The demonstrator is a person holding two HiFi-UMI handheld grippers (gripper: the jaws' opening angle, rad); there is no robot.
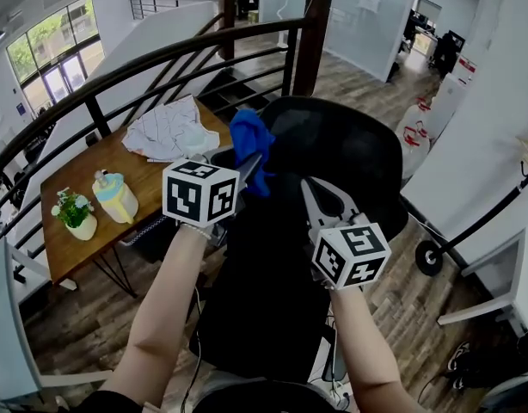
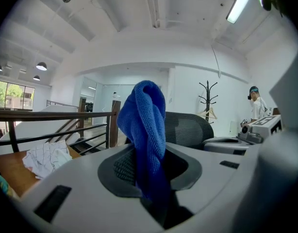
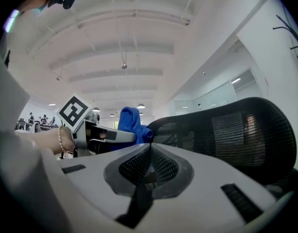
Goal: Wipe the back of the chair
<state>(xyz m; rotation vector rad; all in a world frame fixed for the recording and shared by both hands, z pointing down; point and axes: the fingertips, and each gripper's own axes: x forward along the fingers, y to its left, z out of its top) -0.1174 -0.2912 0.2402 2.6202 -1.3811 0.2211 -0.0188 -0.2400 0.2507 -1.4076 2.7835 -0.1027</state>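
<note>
The black mesh office chair's back (image 1: 354, 149) stands just ahead of both grippers. My left gripper (image 1: 249, 169) is shut on a blue cloth (image 1: 250, 143) and holds it at the left upper edge of the chair back. In the left gripper view the blue cloth (image 2: 148, 130) rises bunched from between the jaws of the left gripper (image 2: 150, 155), with the chair back (image 2: 189, 129) behind it. My right gripper (image 1: 309, 183) hovers over the chair's near side, shut and empty. The right gripper view shows that right gripper (image 3: 149, 147), the chair back (image 3: 236, 130) and the cloth (image 3: 131, 124).
A wooden table (image 1: 96, 239) at the left carries a white crumpled cloth (image 1: 171, 127), a potted plant (image 1: 75, 215) and a blue-and-yellow bottle (image 1: 116, 196). A dark stair railing (image 1: 161, 58) curves behind it. A coat rack (image 2: 208, 98) and a person (image 2: 257, 103) are far off.
</note>
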